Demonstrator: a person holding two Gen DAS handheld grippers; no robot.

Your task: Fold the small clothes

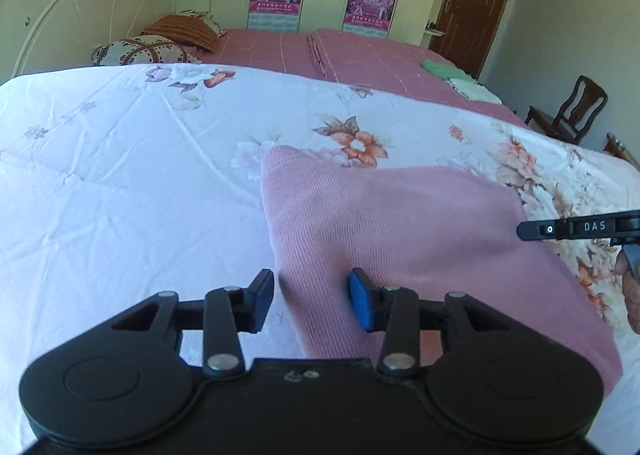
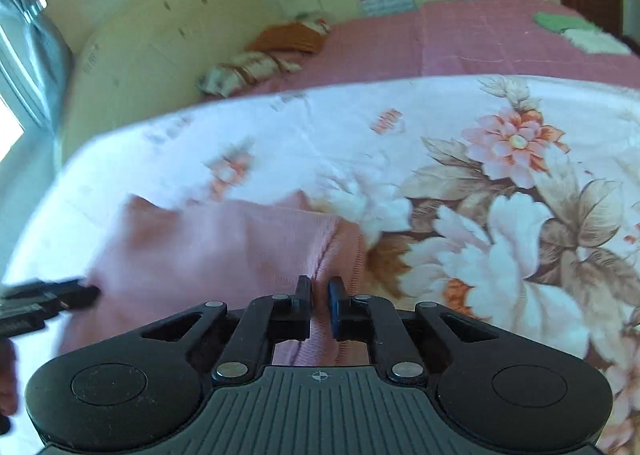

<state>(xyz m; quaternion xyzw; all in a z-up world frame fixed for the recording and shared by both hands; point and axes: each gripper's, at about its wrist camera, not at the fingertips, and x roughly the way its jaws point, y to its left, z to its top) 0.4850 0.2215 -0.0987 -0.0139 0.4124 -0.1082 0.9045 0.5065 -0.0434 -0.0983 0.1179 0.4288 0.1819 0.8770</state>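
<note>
A pink ribbed knit garment [image 1: 384,223] lies on the white floral quilt [image 1: 120,175]. My left gripper [image 1: 312,303] is open, its fingers either side of the garment's near left edge, with cloth running between them. My right gripper [image 2: 319,305] is shut on a fold of the same pink garment [image 2: 208,247] near its right edge. The right gripper also shows at the far right of the left wrist view [image 1: 528,231], and the left gripper's black body shows at the left edge of the right wrist view [image 2: 48,299].
Beyond the quilt is a pink bedspread [image 1: 360,55] with pillows [image 1: 148,49] by the headboard and folded green and white clothes [image 1: 460,77] at the far right. A wooden chair [image 1: 572,111] stands beside the bed. Wardrobes and a door line the back wall.
</note>
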